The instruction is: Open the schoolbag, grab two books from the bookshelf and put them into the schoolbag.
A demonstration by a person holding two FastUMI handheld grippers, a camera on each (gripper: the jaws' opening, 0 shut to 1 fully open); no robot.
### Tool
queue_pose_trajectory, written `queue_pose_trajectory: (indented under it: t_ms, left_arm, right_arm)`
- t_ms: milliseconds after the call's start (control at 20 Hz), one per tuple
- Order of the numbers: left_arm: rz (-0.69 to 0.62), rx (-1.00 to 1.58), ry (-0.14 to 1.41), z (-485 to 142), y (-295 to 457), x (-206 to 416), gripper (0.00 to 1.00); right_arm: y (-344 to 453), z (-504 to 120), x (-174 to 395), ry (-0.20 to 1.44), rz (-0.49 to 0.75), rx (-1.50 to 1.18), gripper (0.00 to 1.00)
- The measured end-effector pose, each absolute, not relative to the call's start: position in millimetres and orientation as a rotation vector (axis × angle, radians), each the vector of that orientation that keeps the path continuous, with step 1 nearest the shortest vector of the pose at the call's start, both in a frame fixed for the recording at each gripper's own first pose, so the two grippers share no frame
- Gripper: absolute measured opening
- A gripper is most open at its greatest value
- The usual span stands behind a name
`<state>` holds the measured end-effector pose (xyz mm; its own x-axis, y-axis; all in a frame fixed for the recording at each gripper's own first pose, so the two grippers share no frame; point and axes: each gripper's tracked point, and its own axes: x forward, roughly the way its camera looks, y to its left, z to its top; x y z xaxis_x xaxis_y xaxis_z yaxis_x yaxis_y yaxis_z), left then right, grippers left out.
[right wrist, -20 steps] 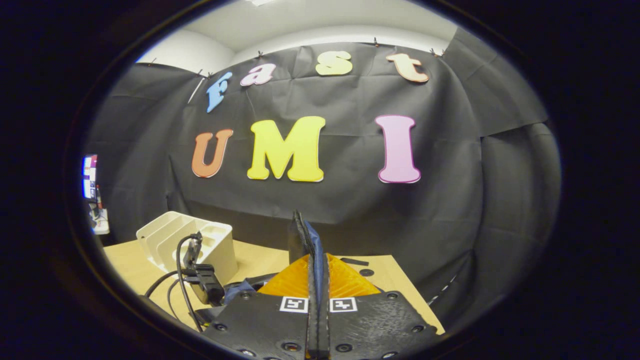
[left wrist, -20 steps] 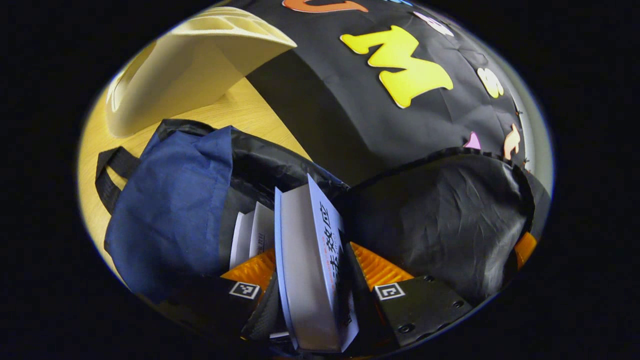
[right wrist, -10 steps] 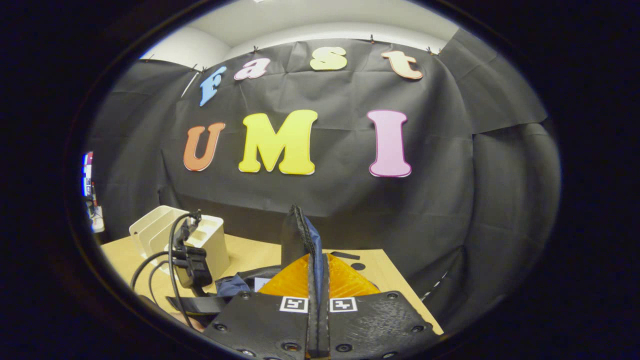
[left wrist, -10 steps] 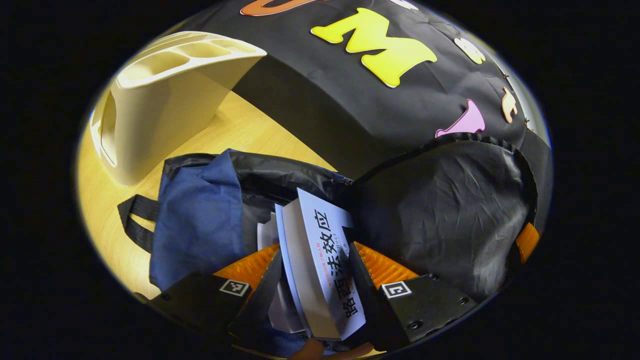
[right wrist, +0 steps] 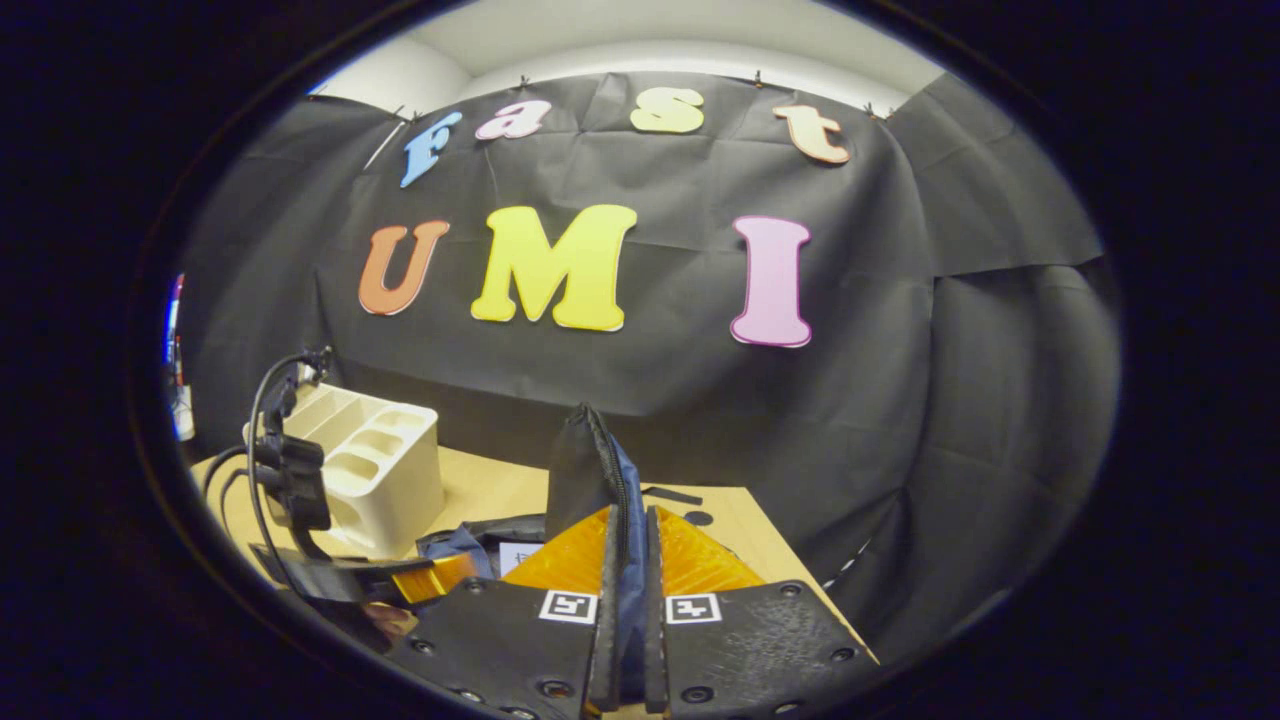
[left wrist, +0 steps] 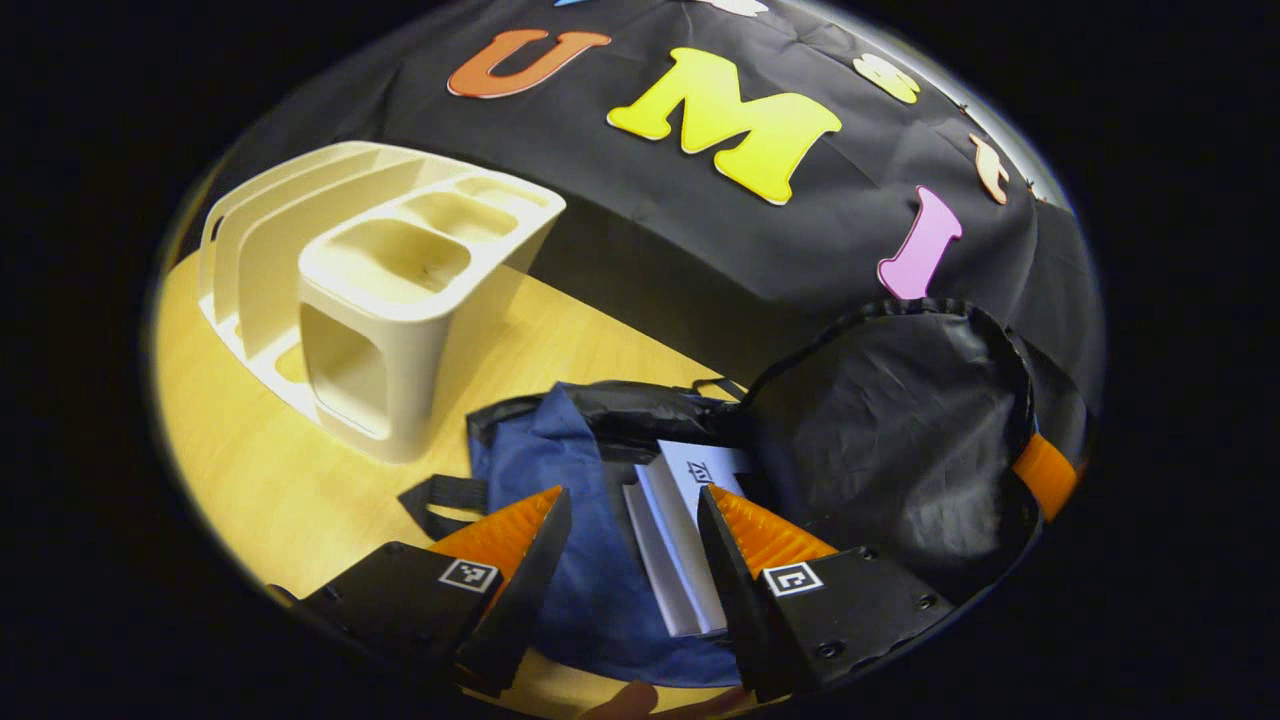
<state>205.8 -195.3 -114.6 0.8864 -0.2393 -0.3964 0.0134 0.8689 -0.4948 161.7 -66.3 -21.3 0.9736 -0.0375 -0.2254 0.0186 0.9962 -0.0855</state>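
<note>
1. Looks like the packing step is basically wrapped up: two white books (left wrist: 680, 540) are sitting inside the open blue schoolbag (left wrist: 590, 560), which lies on the tabletop (left wrist: 280, 480).
2. The left hand-held gripper (left wrist: 625, 545) hangs right above the bag mouth with its fingers spread apart and nothing between them.
3. The right hand-held gripper (right wrist: 627, 600) is clamped on the schoolbag's black-lined flap (right wrist: 590, 470), holding it up so the opening stays wide. In the left gripper view that flap (left wrist: 890, 440) stands tall just beside the books.
4. The cream bookshelf (left wrist: 380, 290) stands on the tabletop beyond the bag, well apart from it, and its slots look empty.
5. My guess for the next move: pull the left one clear, then let the flap down. Nothing really blocks that, just the bag's strap (left wrist: 440, 495) lying loose near the left finger, which could snag.
</note>
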Motion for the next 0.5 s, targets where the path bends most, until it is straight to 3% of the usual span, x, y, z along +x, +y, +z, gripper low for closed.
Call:
queue_pose_trajectory:
  t_ms: [50, 100, 150, 200, 350, 450, 500]
  left_arm:
    - [-0.125, -0.489, 0.459, -114, -186, 201, 0.81]
    - [-0.120, -0.487, 0.451, -112, -179, 196, 0.81]
    - [-0.116, -0.489, 0.443, -109, -171, 191, 0.81]
    - [-0.105, -0.482, 0.436, -108, -161, 185, 0.81]
    - [-0.061, -0.442, 0.422, -105, -127, 163, 0.81]
    - [-0.046, -0.416, 0.409, -101, -106, 144, 0.81]
    - [-0.033, -0.393, 0.401, -99, -95, 136, 0.81]
  right_arm:
    - [-65, -21, 156, 0.230, -0.035, -0.083, 0.23]
    - [-64, -21, 151, 0.232, -0.042, -0.080, 0.14]
    - [-65, -22, 146, 0.233, -0.055, -0.077, 0.14]
    - [-66, -20, 141, 0.231, -0.062, -0.076, 0.25]
    - [-67, -19, 122, 0.229, -0.094, -0.082, 0.25]
    - [-66, -16, 107, 0.219, -0.111, -0.090, 0.30]
    - [-66, -14, 100, 0.209, -0.124, -0.092, 0.39]
